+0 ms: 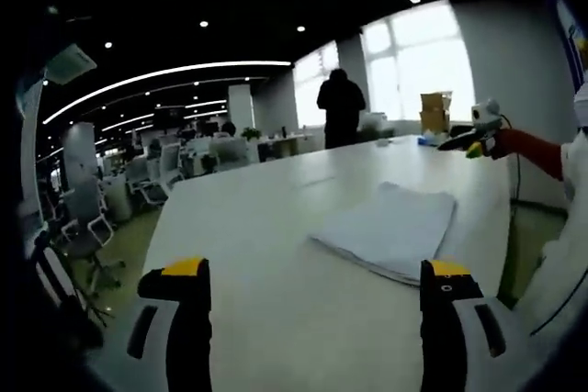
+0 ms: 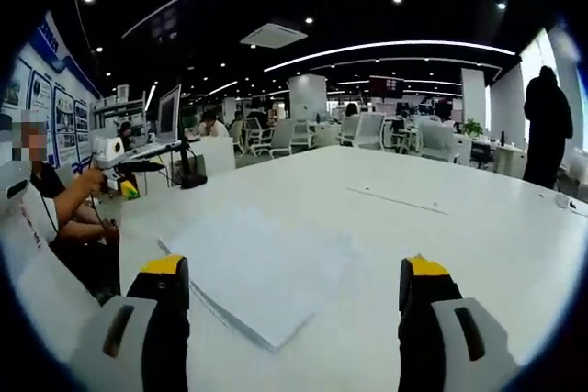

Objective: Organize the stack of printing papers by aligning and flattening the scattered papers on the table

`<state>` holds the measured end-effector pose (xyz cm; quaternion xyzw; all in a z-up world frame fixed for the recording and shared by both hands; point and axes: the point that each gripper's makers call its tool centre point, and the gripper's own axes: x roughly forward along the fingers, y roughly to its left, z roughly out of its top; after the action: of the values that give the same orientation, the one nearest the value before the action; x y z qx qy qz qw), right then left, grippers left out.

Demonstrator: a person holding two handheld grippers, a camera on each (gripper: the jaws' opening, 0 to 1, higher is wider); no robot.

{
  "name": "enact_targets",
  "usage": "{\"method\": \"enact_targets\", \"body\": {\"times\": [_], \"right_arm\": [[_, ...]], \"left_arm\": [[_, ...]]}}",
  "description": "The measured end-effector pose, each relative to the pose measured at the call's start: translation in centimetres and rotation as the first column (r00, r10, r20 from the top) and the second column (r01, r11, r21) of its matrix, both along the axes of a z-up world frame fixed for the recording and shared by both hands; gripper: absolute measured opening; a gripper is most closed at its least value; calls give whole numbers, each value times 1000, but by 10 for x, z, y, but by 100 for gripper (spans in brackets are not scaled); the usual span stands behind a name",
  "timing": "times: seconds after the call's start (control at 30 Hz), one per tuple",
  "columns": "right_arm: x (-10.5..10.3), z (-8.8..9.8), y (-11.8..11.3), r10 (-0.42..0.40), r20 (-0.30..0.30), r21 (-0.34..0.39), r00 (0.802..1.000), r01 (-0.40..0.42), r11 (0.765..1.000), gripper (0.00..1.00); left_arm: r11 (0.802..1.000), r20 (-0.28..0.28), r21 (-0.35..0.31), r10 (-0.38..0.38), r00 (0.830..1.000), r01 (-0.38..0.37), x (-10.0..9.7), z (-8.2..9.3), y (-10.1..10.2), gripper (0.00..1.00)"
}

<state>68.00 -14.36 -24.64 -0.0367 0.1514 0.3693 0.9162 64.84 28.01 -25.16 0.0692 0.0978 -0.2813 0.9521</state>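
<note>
A stack of white printing papers (image 1: 390,227) lies flat on the long white table (image 1: 266,227), ahead and to the right of my left gripper (image 1: 315,274). That gripper is open, its yellow-tipped jaws wide apart above bare table, short of the stack. In the right gripper view the same stack (image 2: 262,273) lies ahead and left of centre, its near corner between the jaws. Its edges look slightly fanned. My right gripper (image 2: 294,273) is open too and holds nothing, hovering over the table (image 2: 441,236).
A seated person (image 2: 46,213) at the table's side holds another gripper (image 2: 112,149), also seen at the right (image 1: 478,130). A person in black (image 1: 340,103) stands at the far end. A cardboard box (image 1: 435,109) sits there. Office chairs (image 1: 83,222) line the left.
</note>
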Motion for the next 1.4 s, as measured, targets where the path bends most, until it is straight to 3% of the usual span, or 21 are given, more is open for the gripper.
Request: {"method": "enact_targets", "body": {"times": [0.3, 0.73, 1.0, 1.4], "right_arm": [[-29, -1, -17, -16, -18, -14, 1000, 16, 1000, 90], [-73, -6, -52, -87, -49, -17, 995, 86, 996, 90], [-90, -6, -64, -112, -49, -32, 992, 110, 993, 90], [-116, -13, -76, -123, -57, -29, 991, 121, 992, 90]], "left_arm": [[999, 9, 5, 40, 999, -40, -22, 6, 15, 97], [997, -7, 45, 62, 998, -62, -60, 1, 28, 97], [997, -25, 49, 62, 998, -61, -80, -3, 28, 97], [992, -42, 53, 117, 992, -115, -117, -7, 44, 97]]}}
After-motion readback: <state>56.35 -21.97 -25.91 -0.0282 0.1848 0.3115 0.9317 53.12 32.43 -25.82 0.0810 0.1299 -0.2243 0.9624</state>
